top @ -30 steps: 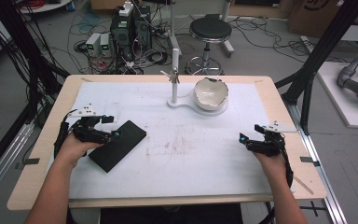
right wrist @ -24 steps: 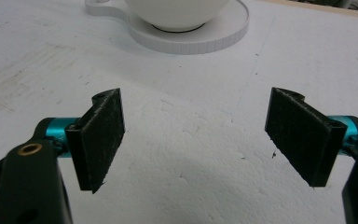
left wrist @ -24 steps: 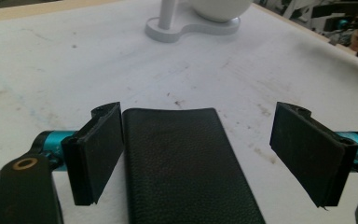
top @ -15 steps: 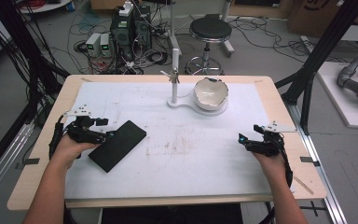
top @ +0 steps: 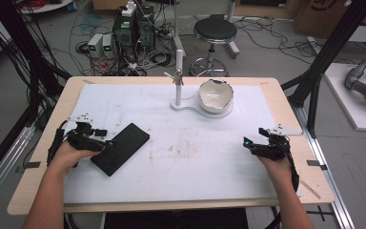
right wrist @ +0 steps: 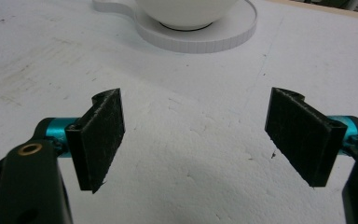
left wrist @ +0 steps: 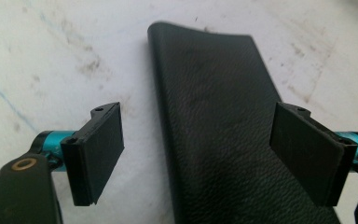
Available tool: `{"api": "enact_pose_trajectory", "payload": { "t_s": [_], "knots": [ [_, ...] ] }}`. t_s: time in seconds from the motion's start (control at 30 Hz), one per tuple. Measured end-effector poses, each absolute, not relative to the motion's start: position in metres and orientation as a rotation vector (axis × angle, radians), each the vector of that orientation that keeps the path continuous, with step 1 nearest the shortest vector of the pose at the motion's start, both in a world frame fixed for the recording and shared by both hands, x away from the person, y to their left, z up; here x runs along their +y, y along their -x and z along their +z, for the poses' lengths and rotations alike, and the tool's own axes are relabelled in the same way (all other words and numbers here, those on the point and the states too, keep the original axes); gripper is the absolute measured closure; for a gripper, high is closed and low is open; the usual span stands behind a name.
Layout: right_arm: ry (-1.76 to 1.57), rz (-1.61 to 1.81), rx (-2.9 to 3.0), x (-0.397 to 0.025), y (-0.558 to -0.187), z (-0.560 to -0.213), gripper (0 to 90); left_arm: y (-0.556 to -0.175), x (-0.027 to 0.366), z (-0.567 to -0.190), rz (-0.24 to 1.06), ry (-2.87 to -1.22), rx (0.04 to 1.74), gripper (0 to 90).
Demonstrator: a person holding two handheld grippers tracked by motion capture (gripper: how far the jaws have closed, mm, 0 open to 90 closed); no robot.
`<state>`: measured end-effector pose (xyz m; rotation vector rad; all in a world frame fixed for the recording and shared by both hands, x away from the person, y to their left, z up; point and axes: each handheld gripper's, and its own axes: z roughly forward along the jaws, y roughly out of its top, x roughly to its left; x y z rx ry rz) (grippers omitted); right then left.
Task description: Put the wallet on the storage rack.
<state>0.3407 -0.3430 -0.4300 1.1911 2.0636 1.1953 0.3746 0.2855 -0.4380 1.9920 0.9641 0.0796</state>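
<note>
Table point(top: 286, 102) surface: wooden top, largely covered by a white sheet point(top: 171, 143) carrying faint brown scuff marks near its centre.

Black case point(top: 120, 148): a flat rectangular item with a leather-like grain, lying flat on the left part of the sheet, set diagonally. In the left gripper view the black case point(left wrist: 223, 130) runs from the top centre to the bottom edge, between the two jaws and beneath them.

White stand point(top: 190, 104): a flat base at the far centre of the table with an upright post point(top: 177, 83) at its left end. A white bowl point(top: 215, 94) with an irregular, chipped-looking rim sits on the round right end of the base. In the right gripper view the bowl point(right wrist: 186, 11) and its base appear at the top edge, well ahead of the jaws.

Left gripper point(top: 102, 139): held in the person's left hand point(top: 69, 155) at the near-left end of the case. Jaws stand wide apart in the left gripper point(left wrist: 196, 149) view, gripping nothing.

Right gripper point(top: 248, 143): held in the person's right hand point(top: 276, 164) near the right edge of the sheet, well apart from the case. Jaws stand wide apart in the right gripper point(right wrist: 193, 140) view, over bare white sheet.
</note>
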Motion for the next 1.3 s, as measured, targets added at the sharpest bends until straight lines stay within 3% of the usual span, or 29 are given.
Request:
{"api": "enact_pose_trajectory", "payload": {
  "t_s": [0.23, 0.4, 0.5, 0.9, 1.03, 1.07, 1.3],
  "knots": [
    [-1.191, 1.189, 2.075, -0.342, -0.341, -0.431, 20.0, -0.377, 0.282, -0.446, 0.015, -2.037, 0.970, 18.5],
    [-1.188, 1.194, 2.070, -0.342, -0.341, -0.430, 20.1, -0.374, 0.280, -0.446, -0.041, -2.048, 0.932, 27.2],
    [-1.187, 1.194, 2.072, -0.342, -0.341, -0.430, 20.0, -0.372, 0.278, -0.446, -0.019, -2.070, 0.913, 28.0],
    [-1.183, 1.193, 2.076, -0.337, -0.341, -0.430, 20.0, -0.370, 0.286, -0.451, -0.023, -1.997, 0.939, 49.1],
    [-1.176, 1.195, 2.076, -0.336, -0.339, -0.429, 20.1, -0.372, 0.289, -0.450, -0.050, -1.962, 0.972, 60.5],
    [-1.178, 1.195, 2.072, -0.336, -0.339, -0.428, 20.1, -0.373, 0.290, -0.449, -0.058, -1.952, 0.977, 68.8],
    [-1.188, 1.195, 2.067, -0.339, -0.339, -0.429, 20.0, -0.373, 0.289, -0.439, -0.061, -1.968, 0.949, 74.6]
  ]
}}
